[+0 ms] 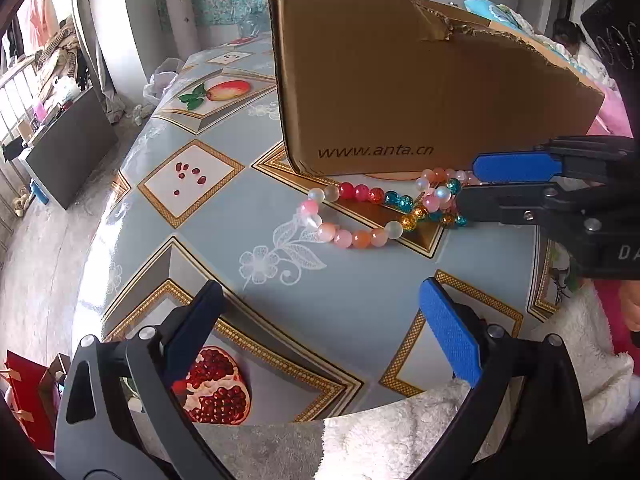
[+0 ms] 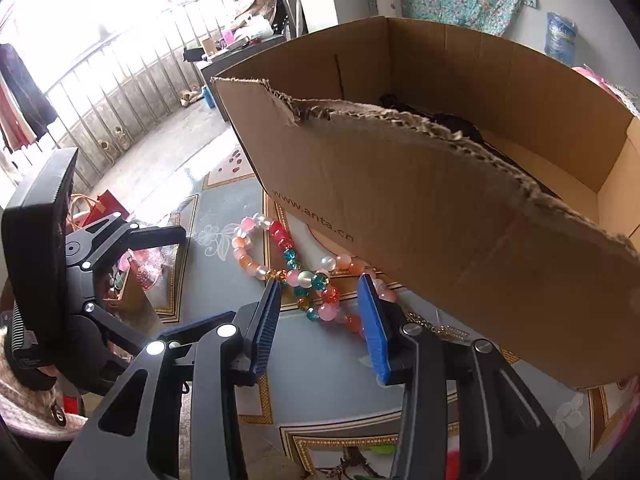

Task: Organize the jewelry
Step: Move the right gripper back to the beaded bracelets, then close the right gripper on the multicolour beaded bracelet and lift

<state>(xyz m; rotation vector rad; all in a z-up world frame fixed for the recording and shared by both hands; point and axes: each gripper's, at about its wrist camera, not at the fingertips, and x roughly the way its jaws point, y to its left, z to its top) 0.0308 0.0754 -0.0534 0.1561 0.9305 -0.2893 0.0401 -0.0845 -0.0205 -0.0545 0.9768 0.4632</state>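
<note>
Right gripper [image 2: 318,320] jaws apart, straddling bead bracelets [image 2: 308,280] beside cardboard box [image 2: 420,208] on desk [image 2: 328,364]; left gripper [image 1: 320,320] jaws wide apart, empty.

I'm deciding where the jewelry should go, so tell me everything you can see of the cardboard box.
The cardboard box is brown corrugated card, open-topped, with its near wall torn to a ragged, sloping edge. "www.anta.cn" is printed low on that wall. It stands upright on the patterned tablecloth. Something dark lies inside, too hidden to identify. The beaded bracelets lie on the cloth at its base; actual contact is unclear. The right gripper, open, straddles those beads just before the box. Neither gripper visibly touches the box.
</note>
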